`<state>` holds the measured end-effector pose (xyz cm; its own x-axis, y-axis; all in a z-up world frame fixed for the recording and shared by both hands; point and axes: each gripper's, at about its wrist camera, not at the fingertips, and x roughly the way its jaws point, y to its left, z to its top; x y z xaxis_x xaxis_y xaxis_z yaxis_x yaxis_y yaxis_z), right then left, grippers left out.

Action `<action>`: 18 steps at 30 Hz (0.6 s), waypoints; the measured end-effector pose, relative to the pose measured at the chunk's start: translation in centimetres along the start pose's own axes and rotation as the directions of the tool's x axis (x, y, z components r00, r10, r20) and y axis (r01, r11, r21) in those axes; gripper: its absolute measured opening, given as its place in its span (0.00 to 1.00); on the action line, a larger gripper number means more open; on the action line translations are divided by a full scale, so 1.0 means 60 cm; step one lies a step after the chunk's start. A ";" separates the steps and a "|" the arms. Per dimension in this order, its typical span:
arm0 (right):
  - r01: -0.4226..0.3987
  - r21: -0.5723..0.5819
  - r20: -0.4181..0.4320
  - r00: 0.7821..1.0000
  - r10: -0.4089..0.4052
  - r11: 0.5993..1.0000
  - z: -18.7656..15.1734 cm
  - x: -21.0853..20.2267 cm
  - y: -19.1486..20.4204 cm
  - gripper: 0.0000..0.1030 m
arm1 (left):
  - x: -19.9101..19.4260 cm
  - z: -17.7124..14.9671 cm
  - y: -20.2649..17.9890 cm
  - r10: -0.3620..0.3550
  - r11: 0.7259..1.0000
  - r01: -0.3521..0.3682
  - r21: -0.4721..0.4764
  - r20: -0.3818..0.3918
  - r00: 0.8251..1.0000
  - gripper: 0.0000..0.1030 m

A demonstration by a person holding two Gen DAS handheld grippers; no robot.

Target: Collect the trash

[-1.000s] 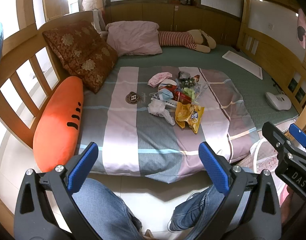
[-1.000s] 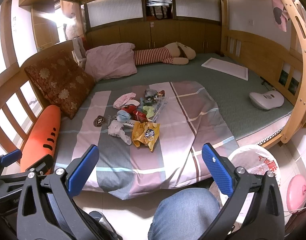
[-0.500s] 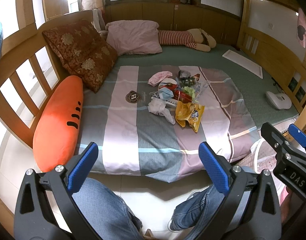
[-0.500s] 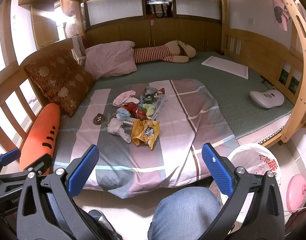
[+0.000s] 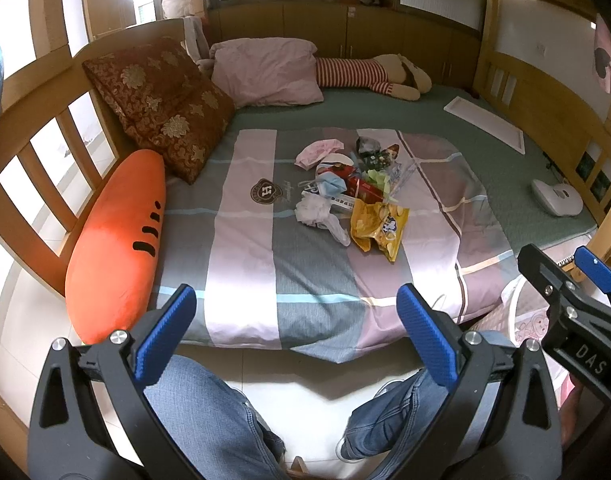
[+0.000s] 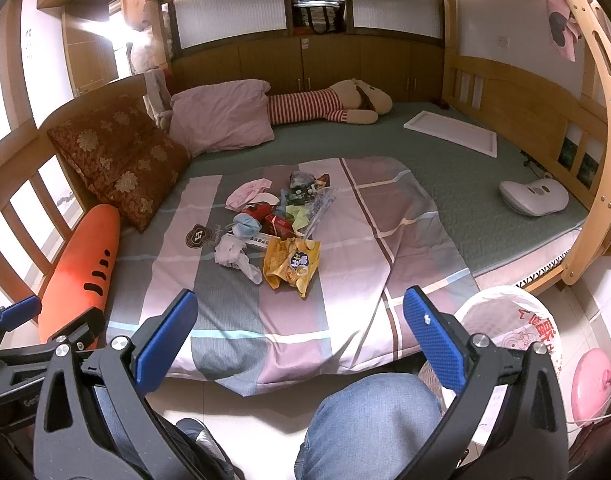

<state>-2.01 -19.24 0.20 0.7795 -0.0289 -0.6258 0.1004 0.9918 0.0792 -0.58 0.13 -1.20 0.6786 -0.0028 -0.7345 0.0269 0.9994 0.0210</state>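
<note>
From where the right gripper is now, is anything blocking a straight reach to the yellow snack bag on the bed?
Nothing visible does. The right gripper is open and empty, and only bare striped blanket lies between it and the yellow snack bag. The crumpled white tissue sits just left of the bag, off the line.

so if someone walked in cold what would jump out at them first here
Probably the heap of trash in the middle of the striped blanket, with a yellow snack bag at its near edge. Next, the bright orange carrot pillow lying along the wooden rail on the left. Both the left gripper and right gripper are open and short of the bed.
</note>
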 end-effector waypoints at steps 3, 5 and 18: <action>-0.002 0.000 -0.001 1.000 0.002 1.000 0.001 0.001 -0.001 0.97 | 0.002 -0.002 0.002 -0.012 1.000 0.012 -0.007 -0.008 1.000 0.97; -0.003 -0.001 -0.003 1.000 0.003 1.000 0.000 0.003 0.001 0.97 | 0.010 -0.006 0.004 -0.016 1.000 0.016 -0.008 -0.018 1.000 0.97; 0.014 0.024 0.068 0.998 -0.015 1.000 -0.018 0.010 -0.017 0.97 | 0.013 -0.042 0.081 -0.426 0.876 0.462 -0.140 0.227 0.876 0.97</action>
<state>-2.31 -20.11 -1.09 0.8178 -0.0523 -0.5731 0.1258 0.9880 0.0894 -1.75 5.04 -3.39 0.7494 -0.4359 -0.4983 0.2343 0.8786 -0.4162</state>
